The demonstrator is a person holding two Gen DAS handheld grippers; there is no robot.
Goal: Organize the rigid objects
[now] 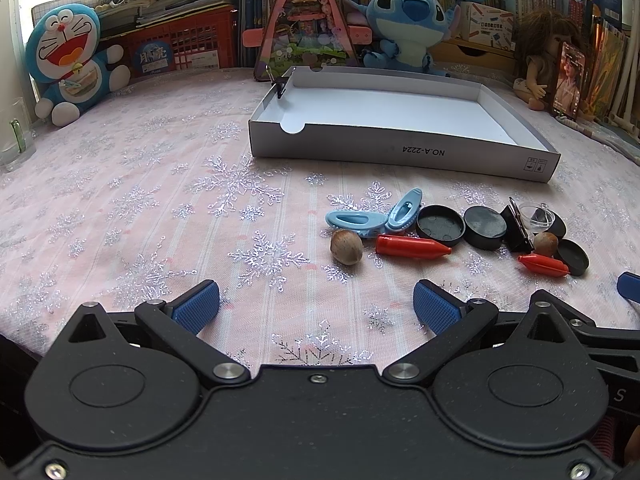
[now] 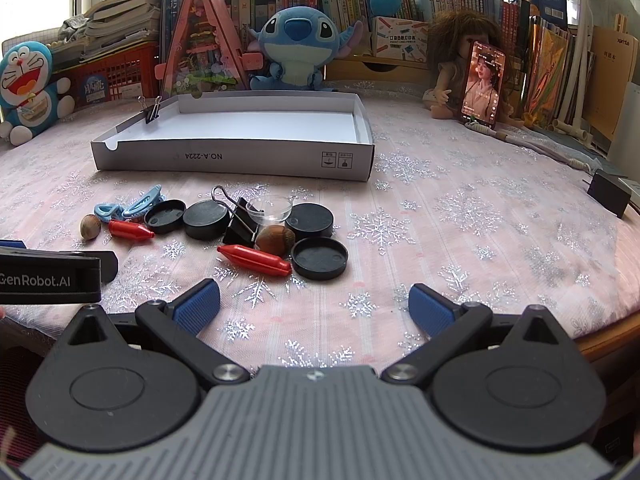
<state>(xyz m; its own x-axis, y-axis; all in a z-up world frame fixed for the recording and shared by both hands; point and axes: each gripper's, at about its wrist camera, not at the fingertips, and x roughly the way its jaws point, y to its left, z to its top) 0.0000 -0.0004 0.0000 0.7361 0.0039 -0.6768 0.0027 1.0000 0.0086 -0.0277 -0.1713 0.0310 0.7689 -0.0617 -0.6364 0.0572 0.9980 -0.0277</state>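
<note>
Rigid objects lie in a loose cluster on the desk, in front of the white cardboard tray, which is empty but for a binder clip gripping its left wall. Largest of the loose pieces are the black round caps, then the blue hair clips, a second black binder clip, two red bullet-shaped pieces and two nuts.

Both tongs — left tongs and right tongs — stand open and hold nothing, hovering short of the cluster. For the right tongs the nearest piece is one red piece, ahead and slightly left, its long axis running left to right across the line of the fingers; I judge the right hand nearer to it. The left tongs have a nut just ahead and slightly right, with the other red piece beside it.

The right view shows the clear plastic cup plainly — the left view shows it only partly, behind the clip.
</note>
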